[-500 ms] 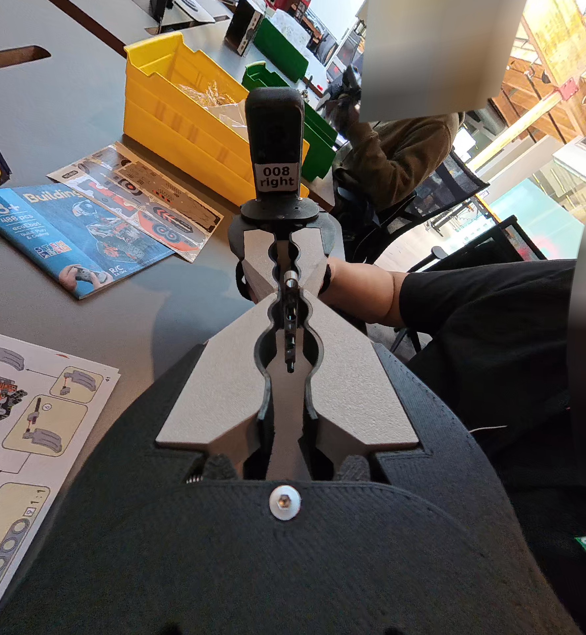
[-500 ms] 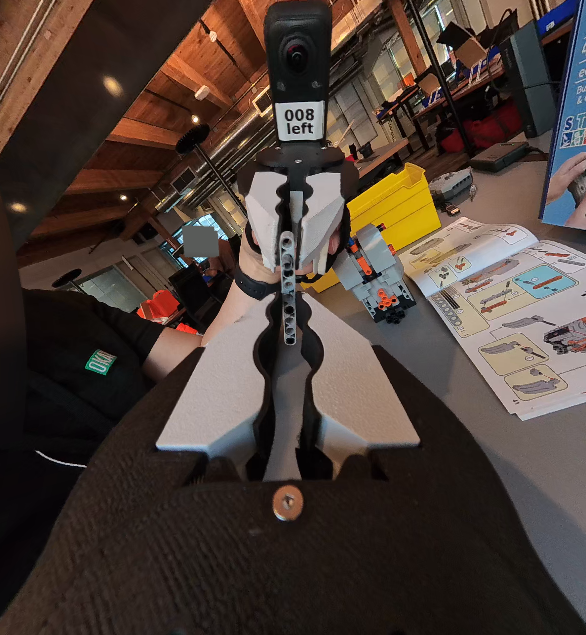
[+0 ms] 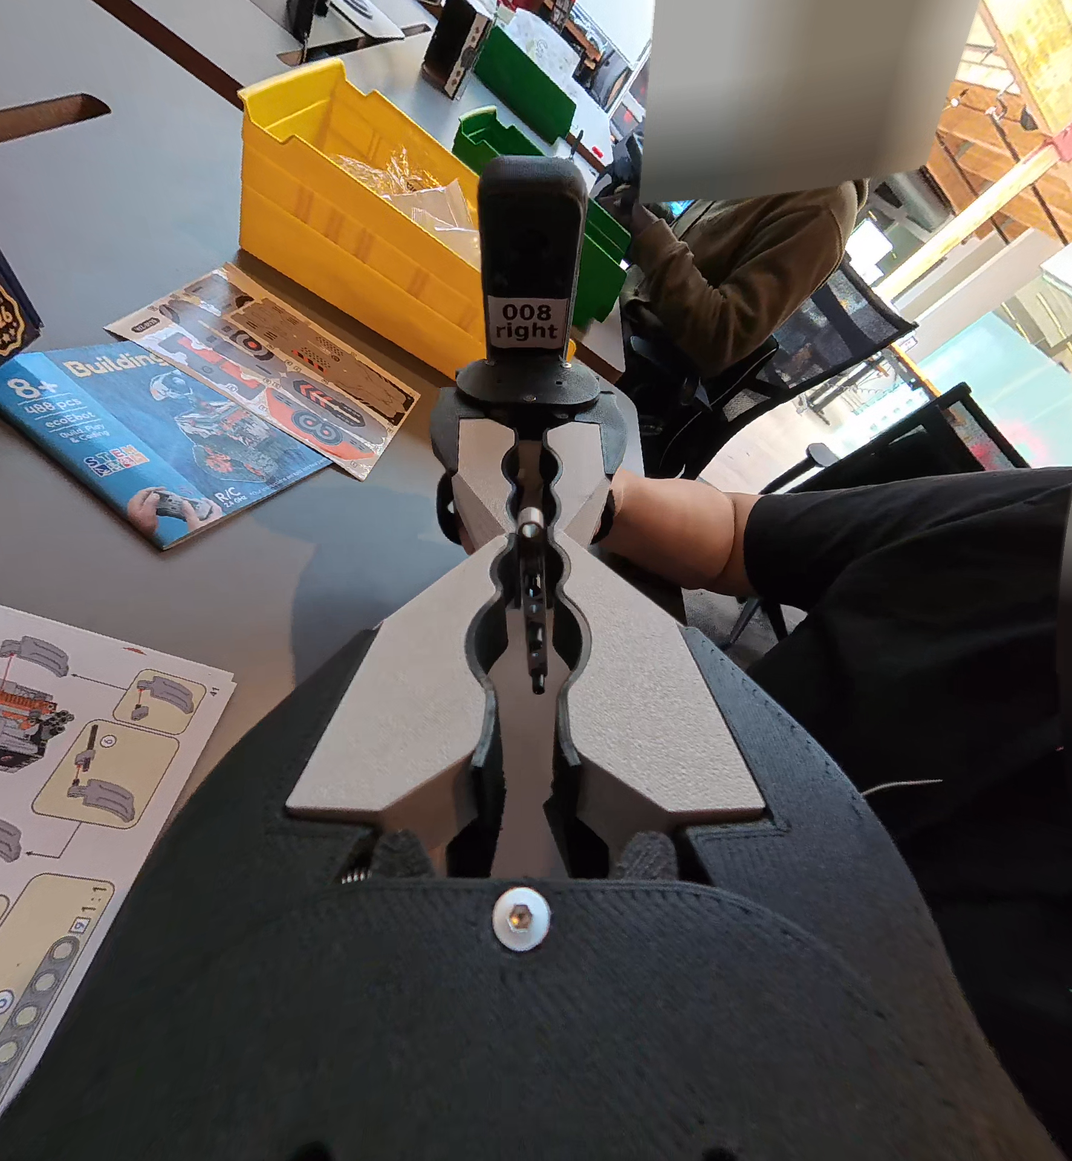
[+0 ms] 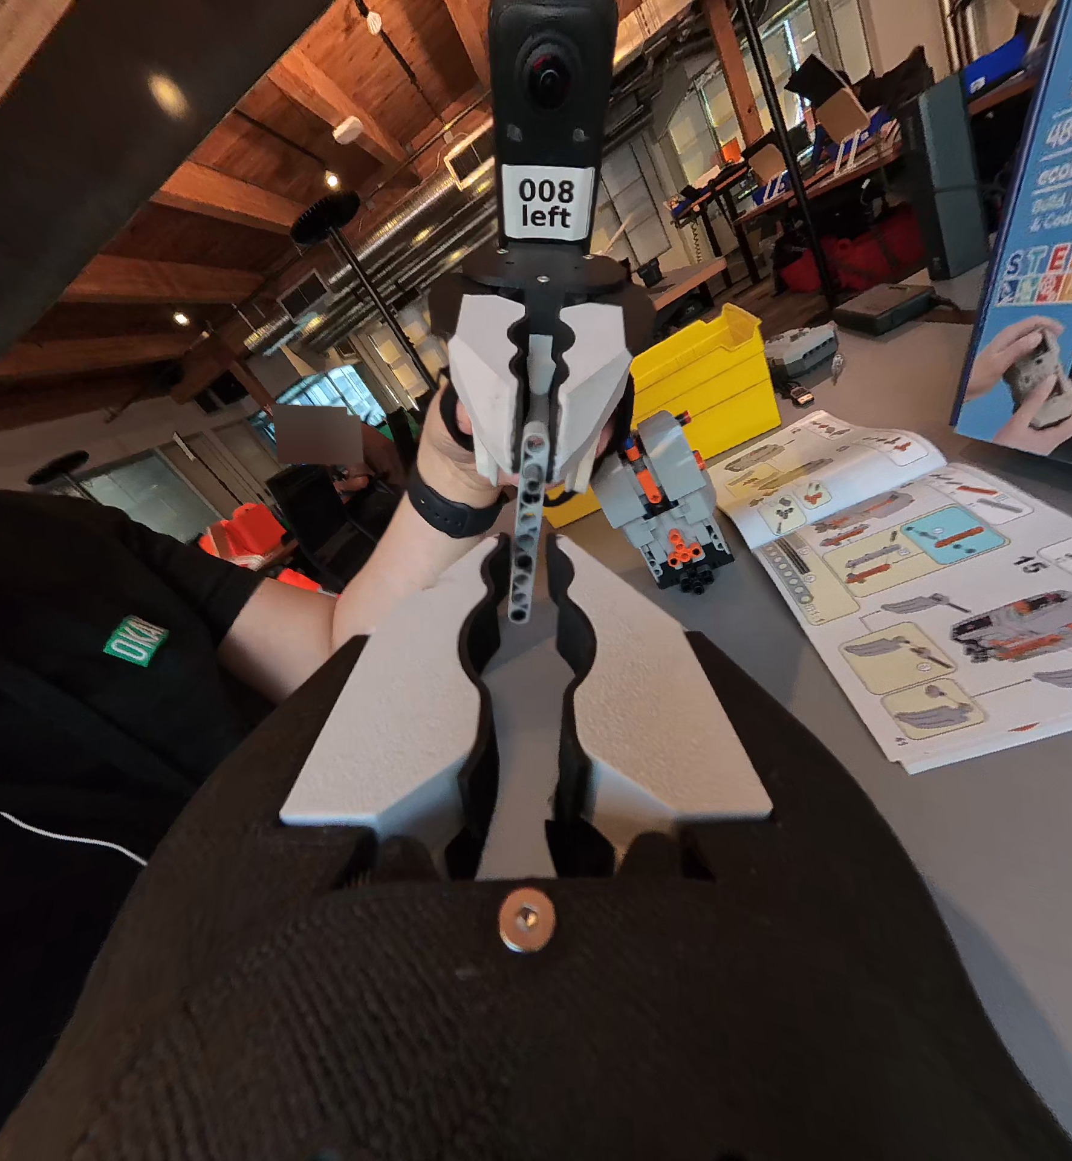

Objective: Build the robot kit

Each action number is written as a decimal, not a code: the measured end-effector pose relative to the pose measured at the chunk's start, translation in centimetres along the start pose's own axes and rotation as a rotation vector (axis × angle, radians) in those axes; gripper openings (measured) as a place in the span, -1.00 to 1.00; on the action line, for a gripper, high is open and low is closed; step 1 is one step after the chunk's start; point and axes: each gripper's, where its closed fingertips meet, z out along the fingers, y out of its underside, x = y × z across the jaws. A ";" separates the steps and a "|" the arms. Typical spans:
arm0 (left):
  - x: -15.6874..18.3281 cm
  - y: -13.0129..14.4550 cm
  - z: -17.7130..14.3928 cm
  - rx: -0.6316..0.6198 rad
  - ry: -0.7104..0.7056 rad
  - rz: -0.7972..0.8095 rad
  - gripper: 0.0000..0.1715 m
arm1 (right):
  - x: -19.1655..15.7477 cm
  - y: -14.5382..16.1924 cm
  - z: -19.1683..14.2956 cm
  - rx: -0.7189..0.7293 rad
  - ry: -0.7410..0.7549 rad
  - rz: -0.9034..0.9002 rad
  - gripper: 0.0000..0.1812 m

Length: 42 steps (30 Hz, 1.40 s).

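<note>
A: Status on the tools?

B: My left tool (image 3: 530,546) and right tool (image 4: 524,546) are nose to nose in the air over the table (image 3: 144,597) edge. The grey perforated beam (image 4: 527,534) hangs at the meeting point, upper end at the tips, the rest showing down through the finger gaps.

A: Who has it?

B: The left tool does. In the right wrist view its tips are pinched on the beam's top end. The right tool's fingers are nearly together and flank the beam just below. I can't tell whether they're actually clamping it.

A: Anything on the beam?

B: Nothing I can see. The holes look bare, with no pins and no other part attached.

A: And the build?

B: A partly built grey and orange model (image 4: 659,502) stands on the table behind the tools, near the yellow bin (image 4: 709,377) and well apart from the beam. It isn't joined to the beam. My read is that most of it is unbuilt.

A: Other stuff?

B:
- The open instruction booklet (image 4: 897,597) lies flat beside the model.
- The blue box (image 4: 1054,251) stands behind it.
- The left view shows clear bags in the bin, and a sticker sheet (image 3: 269,364) overlapping a blue leaflet (image 3: 144,440) in front of it.
</note>
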 end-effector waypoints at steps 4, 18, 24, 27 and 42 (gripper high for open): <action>0.9 -1.3 -2.3 0.053 -0.020 0.028 -0.94 | 2.4 2.6 -1.3 -0.268 0.209 -0.132 -0.72; 1.9 -2.0 -6.3 0.129 -0.047 0.035 -0.94 | 7.9 12.3 -3.6 -0.953 0.473 0.008 -0.73; 1.6 -1.8 -6.4 0.129 -0.036 0.018 -0.94 | 7.8 12.5 -3.7 -1.006 0.488 -0.047 -0.77; 1.3 -1.7 -6.4 0.125 -0.036 0.007 -0.94 | 8.0 12.5 -3.3 -1.017 0.501 -0.078 -0.77; 1.2 -2.4 -10.9 0.242 -0.107 0.018 -0.94 | 6.9 8.5 -1.9 -0.721 0.431 -0.234 -0.93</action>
